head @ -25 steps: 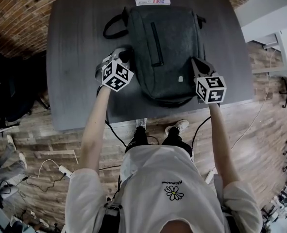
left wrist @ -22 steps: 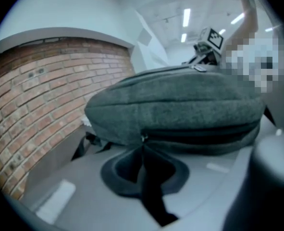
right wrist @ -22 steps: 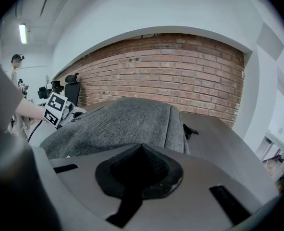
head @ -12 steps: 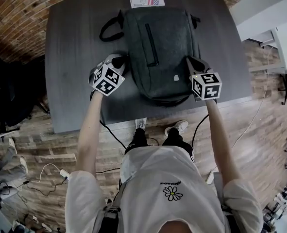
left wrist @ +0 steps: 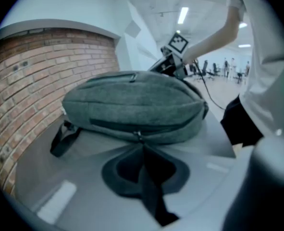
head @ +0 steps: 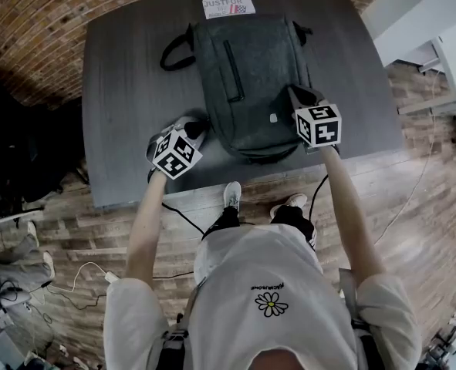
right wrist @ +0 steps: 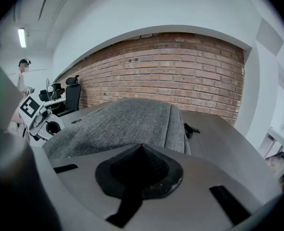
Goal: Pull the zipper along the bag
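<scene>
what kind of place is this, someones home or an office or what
Most likely an office or lab workspace rather than a home: a dark work table stands by a bare brick wall, an office chair sits at further desks behind, and a ceiling strip light hangs over a large open room.

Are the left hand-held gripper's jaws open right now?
No, the left gripper view shows the left hand-held gripper with jaws pressed together, tip close to the zipper pull of the backpack.

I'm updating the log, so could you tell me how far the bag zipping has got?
Done: the left gripper looks shut on the zipper pull, midway along the bag's side. In hand: the right gripper, shut, rests against the bag. Left: dragging the pull the rest of the way.
</scene>
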